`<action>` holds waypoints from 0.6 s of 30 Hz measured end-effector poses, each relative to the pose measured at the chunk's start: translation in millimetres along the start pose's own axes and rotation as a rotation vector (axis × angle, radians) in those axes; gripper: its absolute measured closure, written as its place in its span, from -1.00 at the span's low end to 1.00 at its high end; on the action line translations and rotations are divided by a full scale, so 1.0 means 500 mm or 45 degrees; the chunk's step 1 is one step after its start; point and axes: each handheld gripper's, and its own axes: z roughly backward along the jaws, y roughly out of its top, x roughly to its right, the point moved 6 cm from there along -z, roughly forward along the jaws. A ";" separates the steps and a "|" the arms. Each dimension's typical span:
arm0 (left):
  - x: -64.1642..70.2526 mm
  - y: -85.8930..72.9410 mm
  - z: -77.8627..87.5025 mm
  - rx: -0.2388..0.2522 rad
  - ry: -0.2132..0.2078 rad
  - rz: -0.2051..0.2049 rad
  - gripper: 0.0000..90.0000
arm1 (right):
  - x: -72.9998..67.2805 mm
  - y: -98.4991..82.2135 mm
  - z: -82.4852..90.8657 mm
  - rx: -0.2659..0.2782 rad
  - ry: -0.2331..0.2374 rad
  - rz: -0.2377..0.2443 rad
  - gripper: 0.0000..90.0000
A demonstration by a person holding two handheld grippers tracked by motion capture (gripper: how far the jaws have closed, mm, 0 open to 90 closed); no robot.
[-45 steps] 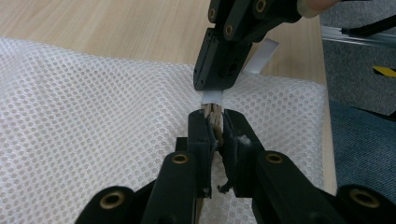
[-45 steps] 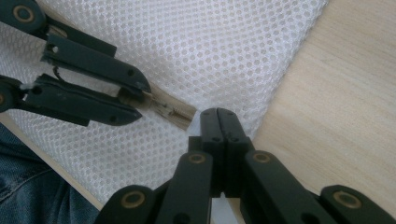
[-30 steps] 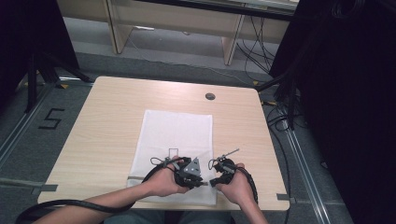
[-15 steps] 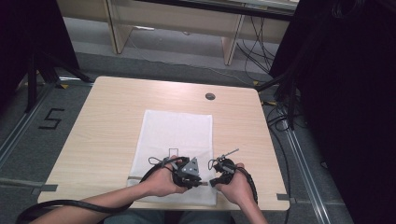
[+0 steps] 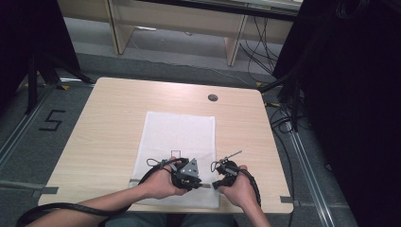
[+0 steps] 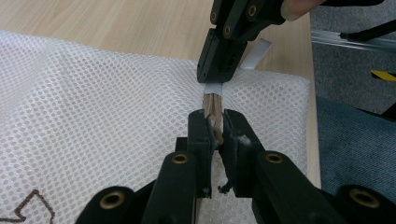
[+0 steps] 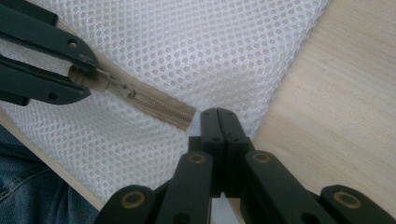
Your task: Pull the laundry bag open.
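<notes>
holding the zipper of a white mesh bag [image 5: 177,137] at the near edge of the tabletop [image 5: 108,123]
my left gripper [image 6: 214,125] is clamped on the tan zipper pull [image 6: 213,108]; my right gripper [image 7: 218,113] is pressed together, pinching the bag's edge just past the zipper's end.
</notes>
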 end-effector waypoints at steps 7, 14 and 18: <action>-0.001 0.001 0.004 -0.006 0.002 -0.011 0.81 | 0.000 0.001 0.000 0.002 0.002 0.010 1.00; -0.004 0.002 0.011 0.008 -0.002 0.002 0.81 | 0.000 0.001 0.000 0.001 0.002 0.007 1.00; -0.002 0.001 0.013 0.011 0.004 0.002 0.81 | -0.001 0.000 0.001 -0.011 -0.004 0.003 1.00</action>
